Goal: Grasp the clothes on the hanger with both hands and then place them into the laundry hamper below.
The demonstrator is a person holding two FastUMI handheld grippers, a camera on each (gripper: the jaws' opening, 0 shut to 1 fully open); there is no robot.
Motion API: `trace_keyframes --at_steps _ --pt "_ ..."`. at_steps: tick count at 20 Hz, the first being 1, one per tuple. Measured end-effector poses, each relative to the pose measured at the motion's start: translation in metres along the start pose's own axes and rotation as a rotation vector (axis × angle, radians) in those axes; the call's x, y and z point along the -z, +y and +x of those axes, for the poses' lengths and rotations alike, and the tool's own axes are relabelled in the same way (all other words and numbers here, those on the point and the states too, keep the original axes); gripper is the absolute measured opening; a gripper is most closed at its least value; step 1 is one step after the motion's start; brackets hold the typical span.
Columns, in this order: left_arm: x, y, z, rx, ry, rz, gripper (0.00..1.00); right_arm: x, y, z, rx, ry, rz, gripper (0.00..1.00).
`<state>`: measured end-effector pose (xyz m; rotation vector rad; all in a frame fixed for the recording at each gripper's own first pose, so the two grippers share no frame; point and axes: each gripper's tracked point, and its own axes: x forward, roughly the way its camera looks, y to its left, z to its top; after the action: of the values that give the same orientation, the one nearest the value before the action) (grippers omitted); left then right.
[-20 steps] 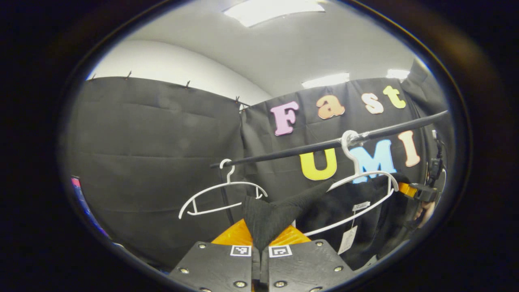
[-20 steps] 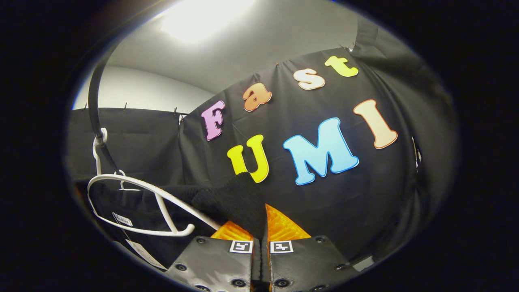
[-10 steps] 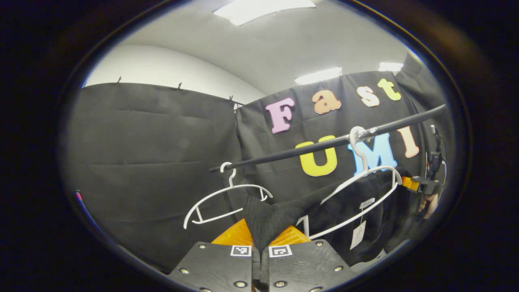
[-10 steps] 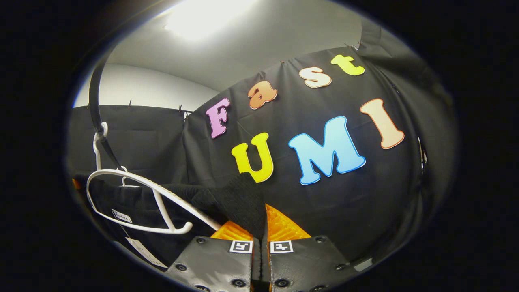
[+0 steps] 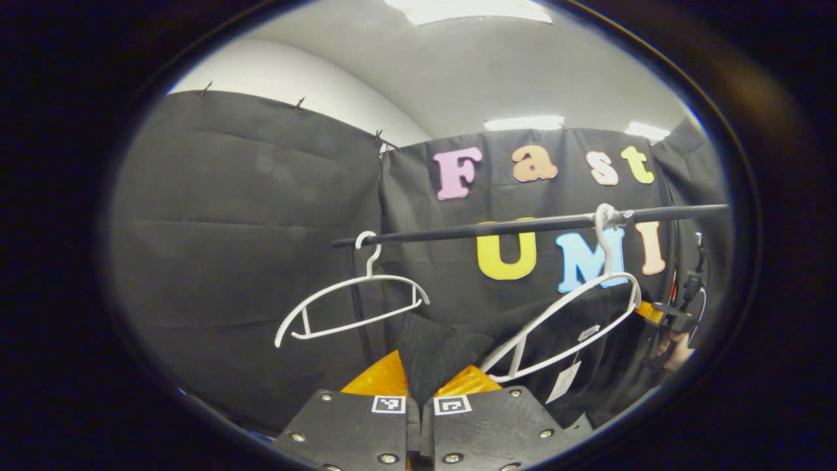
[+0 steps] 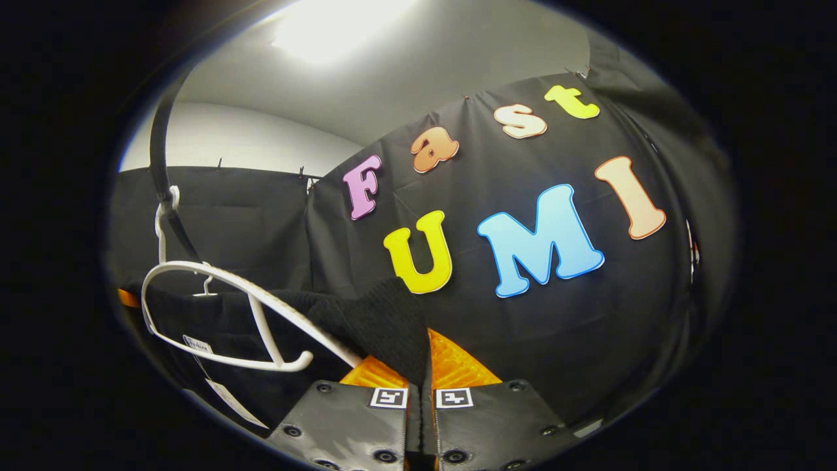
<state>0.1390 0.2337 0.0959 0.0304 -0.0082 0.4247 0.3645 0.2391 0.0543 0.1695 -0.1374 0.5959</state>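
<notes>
- The left gripper (image 5: 420, 392) is pinching a bunched corner of the black knit garment (image 5: 435, 350), its two fingers pressed together on the cloth at the bottom of the left gripper view.
- The right gripper (image 6: 418, 386) is clamping the garment's other corner (image 6: 386, 324), the fabric rising in a dark fold between its closed fingers.
- The black knit garment is stretching between the two grippers and is draping over the white plastic hanger (image 5: 562, 320), which is tilting, one end sitting lower than the other.
- A white paper tag (image 5: 563, 383) is dangling from the garment below the hanger.
- The hanger's hook is looping over the thin black clothes rail (image 5: 523, 226).
- A second, bare white plastic hanger (image 5: 353, 304) is hanging from the rail's other end, well apart from the first.
- In the left gripper view, a person's hand (image 5: 677, 356) is showing at the right edge, just beside the garment's far end.
</notes>
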Motion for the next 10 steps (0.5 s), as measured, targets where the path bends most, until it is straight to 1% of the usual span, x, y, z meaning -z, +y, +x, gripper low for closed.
trace_keyframes --at_steps 1,2,3,5,6,7,8,10 --pt "0.005 0.004 0.004 0.004 0.009 -0.006 0.02 0.004 0.001 -0.002 0.006 0.008 -0.015 0.02" --pt "0.011 0.007 0.006 0.009 0.02 -0.017 0.02 0.009 0.001 -0.002 0.011 0.017 -0.024 0.0" --pt "0.021 0.009 0.007 0.018 0.039 -0.03 0.01 0.015 0.001 -0.004 0.017 0.029 -0.035 0.0" --pt "0.039 0.013 0.007 0.037 0.072 -0.069 0.02 0.025 -0.001 -0.006 0.038 0.056 -0.047 0.0" --pt "0.047 0.016 0.006 0.05 0.079 -0.101 0.01 0.028 -0.001 -0.008 0.047 0.062 -0.049 0.02" --pt "0.052 0.017 0.005 0.059 0.085 -0.126 0.02 0.03 0.0 -0.01 0.055 0.066 -0.05 0.02" --pt "0.057 0.017 0.004 0.065 0.092 -0.145 0.01 0.033 0.002 -0.013 0.06 0.069 -0.052 0.02" --pt "0.071 0.018 0.006 0.074 0.108 -0.159 0.01 0.044 0.003 -0.017 0.071 0.093 -0.063 0.0"
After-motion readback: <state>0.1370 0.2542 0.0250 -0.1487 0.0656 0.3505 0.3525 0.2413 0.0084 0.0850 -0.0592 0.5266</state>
